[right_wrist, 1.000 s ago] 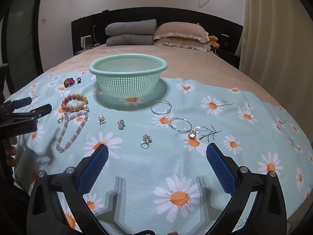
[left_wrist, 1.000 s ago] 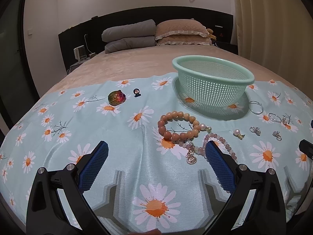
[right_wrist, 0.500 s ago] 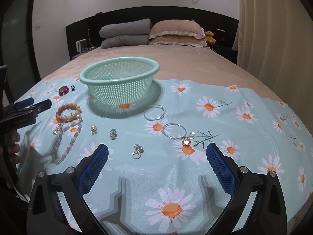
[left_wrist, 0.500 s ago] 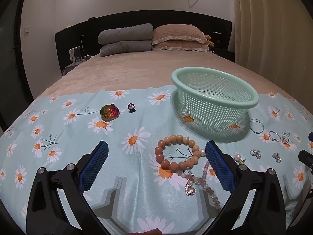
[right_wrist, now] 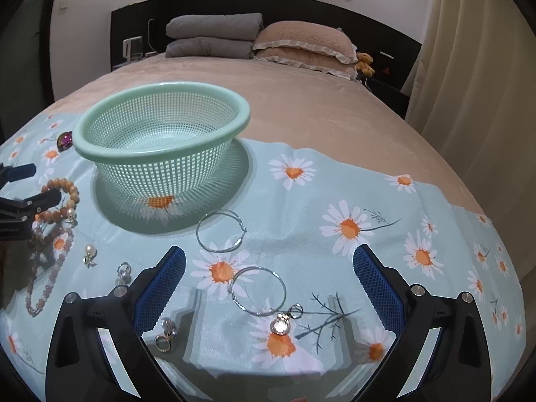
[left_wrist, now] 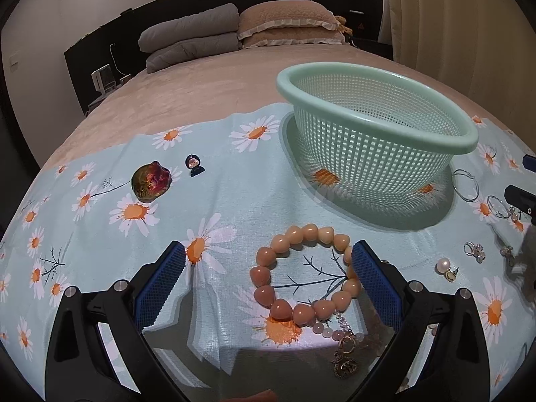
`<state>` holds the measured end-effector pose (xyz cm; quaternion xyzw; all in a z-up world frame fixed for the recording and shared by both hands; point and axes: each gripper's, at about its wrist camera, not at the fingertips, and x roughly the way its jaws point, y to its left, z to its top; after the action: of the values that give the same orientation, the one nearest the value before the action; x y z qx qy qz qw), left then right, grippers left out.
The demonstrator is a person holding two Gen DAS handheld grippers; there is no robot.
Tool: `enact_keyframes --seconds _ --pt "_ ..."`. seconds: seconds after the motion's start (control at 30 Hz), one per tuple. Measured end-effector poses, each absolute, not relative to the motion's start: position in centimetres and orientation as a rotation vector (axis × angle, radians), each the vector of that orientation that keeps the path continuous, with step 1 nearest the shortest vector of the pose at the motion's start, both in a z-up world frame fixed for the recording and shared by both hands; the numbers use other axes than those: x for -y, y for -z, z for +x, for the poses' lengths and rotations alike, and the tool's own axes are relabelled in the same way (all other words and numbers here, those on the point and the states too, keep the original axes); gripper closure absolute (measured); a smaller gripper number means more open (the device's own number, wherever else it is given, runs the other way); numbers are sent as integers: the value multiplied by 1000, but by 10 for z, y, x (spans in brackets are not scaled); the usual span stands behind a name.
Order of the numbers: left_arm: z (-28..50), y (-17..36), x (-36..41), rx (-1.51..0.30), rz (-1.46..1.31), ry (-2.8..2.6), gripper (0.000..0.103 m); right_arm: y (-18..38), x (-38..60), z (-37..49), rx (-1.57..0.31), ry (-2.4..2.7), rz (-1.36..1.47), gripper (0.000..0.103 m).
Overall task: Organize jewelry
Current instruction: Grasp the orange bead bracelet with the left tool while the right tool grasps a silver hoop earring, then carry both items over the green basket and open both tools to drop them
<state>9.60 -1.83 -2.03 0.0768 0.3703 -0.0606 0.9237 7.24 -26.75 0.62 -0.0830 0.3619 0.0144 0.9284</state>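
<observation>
Left gripper (left_wrist: 268, 264): jaws wide apart, nothing clamped, low over the daisy cloth (left_wrist: 234, 174).
Peach bead bracelet (left_wrist: 306, 273): flat on the cloth, mostly inside the gap, crowding the 3 o'clock pad; right-hand beads touching or tucked behind that blue pad, cannot tell which.
Bracelet axis: a near-round loop, slightly longer from 12 to 6 o'clock, so no strong axis to line up with.
Pink bead strand (left_wrist: 338, 333): just at 6 o'clock of the bracelet, gold charm (left_wrist: 345, 363) below it, seemingly touching the loop; snag risk on lifting.
Green mesh basket (left_wrist: 375, 127): at 1 o'clock from the left gripper, upright, looks empty, well clear of the bracelet.
Right gripper (right_wrist: 268, 268): jaws also spread, holding nothing.
Silver hoop (right_wrist: 257, 290): lying flat between the right jaws, small round pendant (right_wrist: 280, 325) at its 5 o'clock.
Second hoop (right_wrist: 221, 231): at 11 o'clock of the first, nearer the basket.
Nearer arm: left for the bracelet, right for the hoops.
Likely next: probably a small nudge toward 3 o'clock to centre the loop, then closing.
Elsewhere: iridescent stone (left_wrist: 151, 181) at 10 o'clock, pearl earring (left_wrist: 444, 264) at 3 o'clock.
</observation>
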Motion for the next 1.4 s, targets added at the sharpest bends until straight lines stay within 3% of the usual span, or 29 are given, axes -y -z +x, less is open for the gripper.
enact_keyframes --seconds 0.53,0.63,0.7,0.73,0.8,0.83,0.87,0.9,0.97,1.0,1.4 --pt "118 44 12 -890 142 134 7 38 261 147 -927 -94 -91 6" --pt "114 42 15 -868 156 134 21 40 260 146 -915 -90 -99 6" --pt "111 38 16 -847 174 103 38 39 259 143 -895 -90 -100 7" --pt "109 37 14 -839 167 86 42 39 258 140 -882 -97 -100 9" --pt "109 36 9 -836 151 73 55 35 254 136 -864 -126 -118 36" --pt "108 35 9 -832 164 68 58 35 252 135 -859 -124 -135 41" --pt "106 35 11 -825 196 62 65 35 250 134 -856 -148 -140 58" --pt "104 34 13 -815 235 50 75 34 248 132 -852 -170 -146 67" --pt "102 33 13 -805 275 27 87 32 244 129 -842 -177 -172 73" --pt "101 32 10 -809 269 31 89 30 245 128 -843 -190 -168 99" --pt "84 -8 4 -755 227 96 91 0 254 108 -829 -270 -136 100"
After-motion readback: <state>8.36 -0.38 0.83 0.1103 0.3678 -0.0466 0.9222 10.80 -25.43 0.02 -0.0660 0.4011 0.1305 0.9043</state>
